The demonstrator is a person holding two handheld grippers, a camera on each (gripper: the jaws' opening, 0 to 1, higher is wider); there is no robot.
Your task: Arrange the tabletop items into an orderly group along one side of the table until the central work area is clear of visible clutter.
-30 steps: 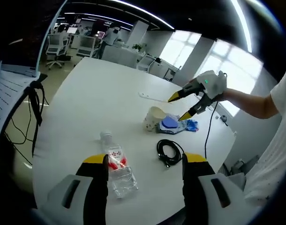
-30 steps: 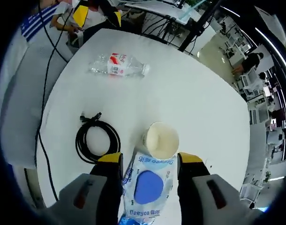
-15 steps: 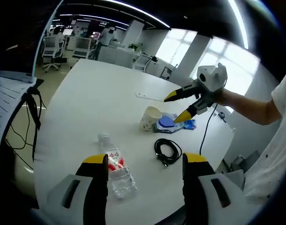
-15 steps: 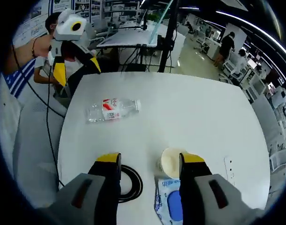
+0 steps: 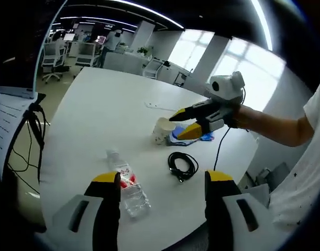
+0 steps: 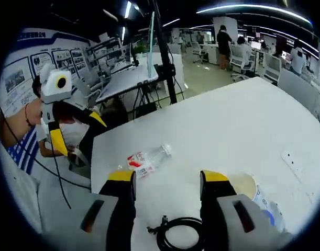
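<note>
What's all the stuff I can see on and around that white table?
water bottle: one, clear with red label, lying on its side near the left gripper
cable: one, black, coiled, mid-table
paper cup: one, cream, beside the packet
packet: one, blue and white, under the right gripper
flat white strip: one, far side of table
table: one, white
office chairs and desks: several, background
left gripper: one, yellow-tipped jaws apart
right gripper: one, jaws apart
person's arm: one, holding the right gripper

No readable text. Water bottle [image 5: 129,184] carries red-and-white label, print too small. Blue packet [image 5: 187,133] lettering blurred. Wall posters [image 6: 24,70] illegible.
</note>
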